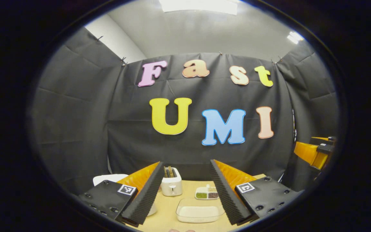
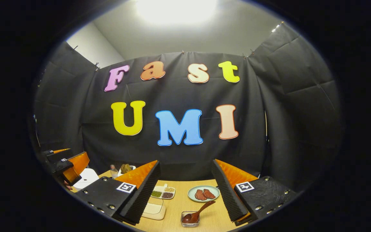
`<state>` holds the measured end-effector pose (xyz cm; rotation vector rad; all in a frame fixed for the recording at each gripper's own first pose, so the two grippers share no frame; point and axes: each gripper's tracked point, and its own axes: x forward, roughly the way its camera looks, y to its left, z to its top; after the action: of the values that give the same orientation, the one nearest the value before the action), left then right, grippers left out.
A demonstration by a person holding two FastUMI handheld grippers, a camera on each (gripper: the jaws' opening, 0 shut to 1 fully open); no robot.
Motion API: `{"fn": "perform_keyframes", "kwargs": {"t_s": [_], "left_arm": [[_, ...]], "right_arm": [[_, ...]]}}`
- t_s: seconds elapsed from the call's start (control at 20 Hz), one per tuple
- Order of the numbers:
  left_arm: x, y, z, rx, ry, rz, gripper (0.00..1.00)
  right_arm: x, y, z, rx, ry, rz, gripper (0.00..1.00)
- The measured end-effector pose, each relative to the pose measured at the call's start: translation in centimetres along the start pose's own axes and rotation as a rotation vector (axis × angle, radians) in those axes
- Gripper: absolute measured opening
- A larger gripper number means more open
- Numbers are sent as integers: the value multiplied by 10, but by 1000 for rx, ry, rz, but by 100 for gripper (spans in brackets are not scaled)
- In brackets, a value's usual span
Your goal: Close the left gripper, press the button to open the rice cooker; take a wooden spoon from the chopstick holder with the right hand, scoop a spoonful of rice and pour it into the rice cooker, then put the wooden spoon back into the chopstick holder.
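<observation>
At the lower left of the left gripper view a white rounded body, which I take for the rice cooker [image 1: 108,178], peeks out behind my left claw [image 1: 186,167]. It lies down and left of the claw, largely hidden by the near finger, and I cannot make out its button. That claw stands wide open, so it has to close before any press. Between its fingers, farther back on the bench [image 1: 166,209], stands the white chopstick holder [image 1: 171,186] with wooden handles upright in it; I cannot tell which is the spoon. Right of it is a divided grain dish [image 1: 206,193], and nearer me the clear rice tray [image 1: 198,211]. In the right gripper view the left claw appears at the far left edge, beside the cooker, so I judge it the nearer hand. The right claw [image 2: 185,166] is wide open too, holding nothing. A plate of meat [image 2: 204,193] sits between its fingers, and a brown spoon [image 2: 201,208] leans in a small glass dish [image 2: 190,219], handle up and right.
</observation>
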<state>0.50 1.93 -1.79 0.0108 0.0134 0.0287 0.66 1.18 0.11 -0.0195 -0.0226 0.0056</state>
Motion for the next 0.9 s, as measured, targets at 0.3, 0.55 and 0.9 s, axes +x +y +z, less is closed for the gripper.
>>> {"fn": "perform_keyframes", "kwargs": {"t_s": [0.3, 0.55, 0.9], "left_arm": [[9, 20, -8, 22, 10, 14, 96], [16, 31, -15, 31, 25, 13, 97], [17, 55, -25, 54, 37, 50, 97]], "right_arm": [[0, 14, 1, -10, -14, 6, 97], [1, 24, -5, -8, -5, 5, 97], [6, 31, -6, -10, 1, 23, 97]]}}
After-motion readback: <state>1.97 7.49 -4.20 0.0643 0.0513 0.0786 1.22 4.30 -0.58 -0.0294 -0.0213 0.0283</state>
